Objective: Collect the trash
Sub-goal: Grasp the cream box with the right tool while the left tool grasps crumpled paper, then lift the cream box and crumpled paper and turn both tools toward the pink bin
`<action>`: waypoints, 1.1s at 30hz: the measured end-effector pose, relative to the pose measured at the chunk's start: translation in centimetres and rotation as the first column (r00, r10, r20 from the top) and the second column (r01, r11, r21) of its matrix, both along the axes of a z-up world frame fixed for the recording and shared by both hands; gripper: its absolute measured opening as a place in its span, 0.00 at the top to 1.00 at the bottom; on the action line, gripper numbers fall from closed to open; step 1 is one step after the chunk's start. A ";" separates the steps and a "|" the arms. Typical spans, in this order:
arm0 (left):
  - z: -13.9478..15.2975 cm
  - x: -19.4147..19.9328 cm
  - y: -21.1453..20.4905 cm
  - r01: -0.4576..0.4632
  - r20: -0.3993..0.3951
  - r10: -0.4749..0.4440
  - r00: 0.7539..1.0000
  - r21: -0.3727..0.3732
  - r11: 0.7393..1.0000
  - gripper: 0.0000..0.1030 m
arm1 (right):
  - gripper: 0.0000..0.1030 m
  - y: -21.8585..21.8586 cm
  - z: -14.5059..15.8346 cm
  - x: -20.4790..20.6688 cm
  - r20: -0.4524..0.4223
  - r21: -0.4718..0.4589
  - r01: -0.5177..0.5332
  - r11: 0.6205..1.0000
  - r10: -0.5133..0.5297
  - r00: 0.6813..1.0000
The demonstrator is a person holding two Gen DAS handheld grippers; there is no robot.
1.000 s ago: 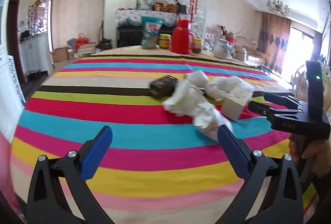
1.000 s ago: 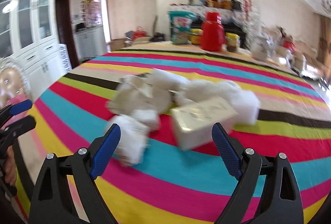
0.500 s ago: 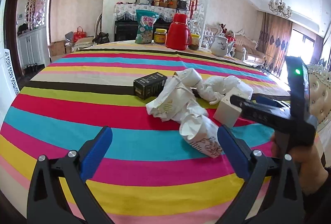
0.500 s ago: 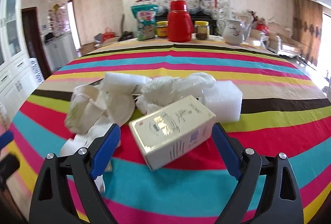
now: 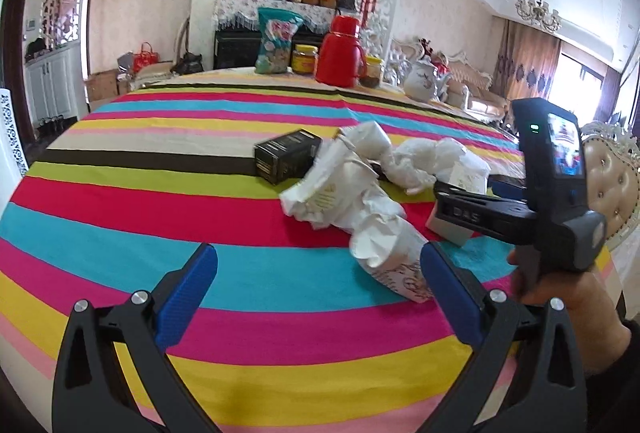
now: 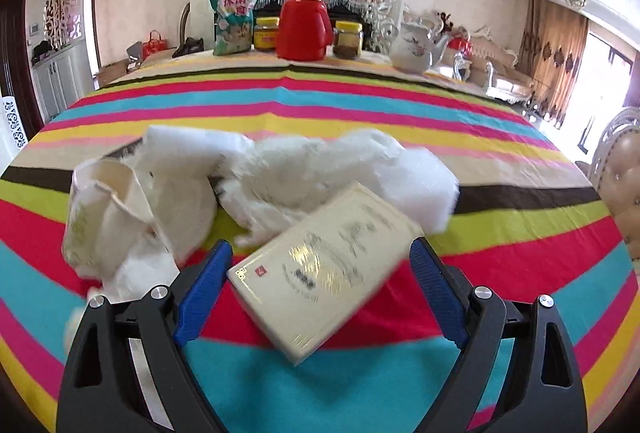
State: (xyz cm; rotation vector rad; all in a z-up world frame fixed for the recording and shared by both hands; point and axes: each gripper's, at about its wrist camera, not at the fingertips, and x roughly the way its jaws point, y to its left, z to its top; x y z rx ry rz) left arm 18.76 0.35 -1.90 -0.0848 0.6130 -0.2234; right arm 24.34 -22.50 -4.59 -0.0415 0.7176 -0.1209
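A pile of trash lies on the striped tablecloth [image 5: 120, 217]. It holds a cream box with gold print [image 6: 326, 273], crumpled white paper and cups [image 5: 352, 201], a white foam block [image 6: 424, 189] and a small black box [image 5: 286, 157]. My right gripper [image 6: 320, 281] is open, its blue fingers on either side of the cream box without touching it. It also shows in the left wrist view [image 5: 500, 209], held by a hand. My left gripper [image 5: 318, 297] is open and empty, low over the cloth, with a crumpled paper cup [image 5: 390, 261] by its right finger.
At the table's far edge stand a red thermos [image 6: 304, 21], a teal snack bag [image 6: 234, 19], two jars [image 6: 347, 39] and a white teapot [image 6: 414, 47]. A padded chair [image 5: 612, 177] stands at the right edge.
My right gripper has moved forward, so the cream box now sits between its fingers. My left gripper has edged closer to the paper pile.
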 end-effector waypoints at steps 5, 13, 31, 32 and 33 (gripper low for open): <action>-0.6 0.6 -2.6 0.031 -0.031 -0.030 0.999 0.026 0.999 0.05 | 0.18 -3.7 -0.1 -2.3 -0.021 0.042 -0.027 0.999 0.028 0.999; -1.2 2.7 -6.3 0.026 -0.078 -0.022 0.997 0.050 0.998 0.05 | 0.50 -6.6 -0.8 -3.5 -0.043 0.151 -0.134 0.979 0.141 0.989; -3.6 6.3 -7.9 -0.034 -0.212 0.043 0.976 0.045 0.998 0.30 | 0.51 -7.3 0.6 -6.7 0.070 0.211 -0.239 0.948 0.230 0.971; -3.3 6.0 -7.7 -0.037 -0.189 0.045 0.981 0.045 0.998 0.30 | 0.51 -7.3 0.6 -6.6 0.071 0.210 -0.242 0.947 0.232 0.970; -3.0 5.7 -7.6 -0.042 -0.170 0.050 0.984 0.047 0.998 0.30 | 0.51 -7.1 0.7 -6.8 0.075 0.210 -0.247 0.946 0.237 0.969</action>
